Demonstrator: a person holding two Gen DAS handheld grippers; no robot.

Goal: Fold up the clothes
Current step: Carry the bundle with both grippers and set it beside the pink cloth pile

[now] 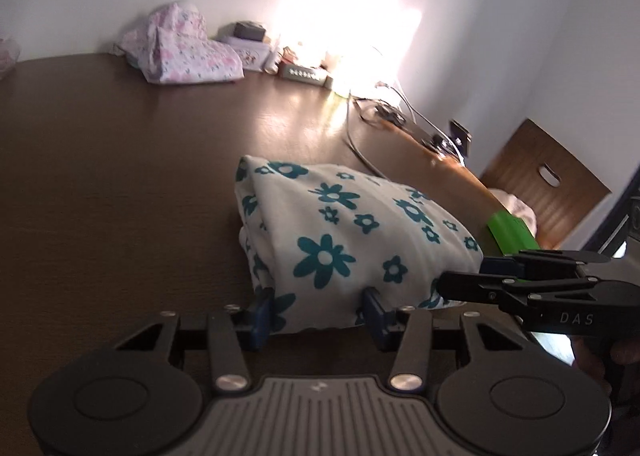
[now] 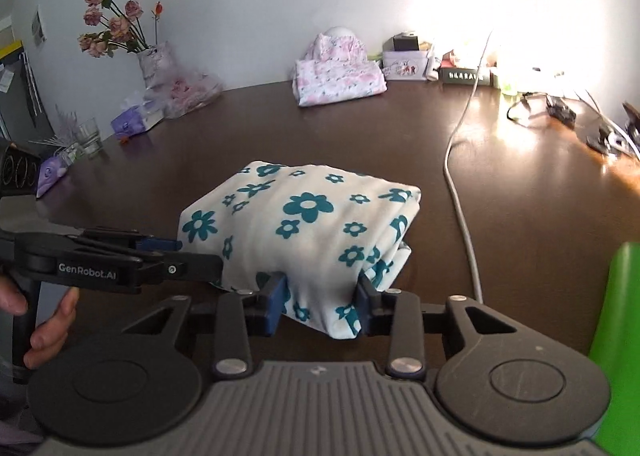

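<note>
Floral garment hides both hand-held gripper fingertips; glare whitens the wall.

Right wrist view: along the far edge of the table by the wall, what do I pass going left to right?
Drinking glass → purple tissue pack → vase of dried roses → folded pink floral garment → lilac tin box → dark lettered box, then glare hides the rest.

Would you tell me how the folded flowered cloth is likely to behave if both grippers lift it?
The flowered cloth is soft and layered, so it would probably sag between the left gripper and right gripper. Its loose side folds may slip open. It looks light for its bulk.
</note>
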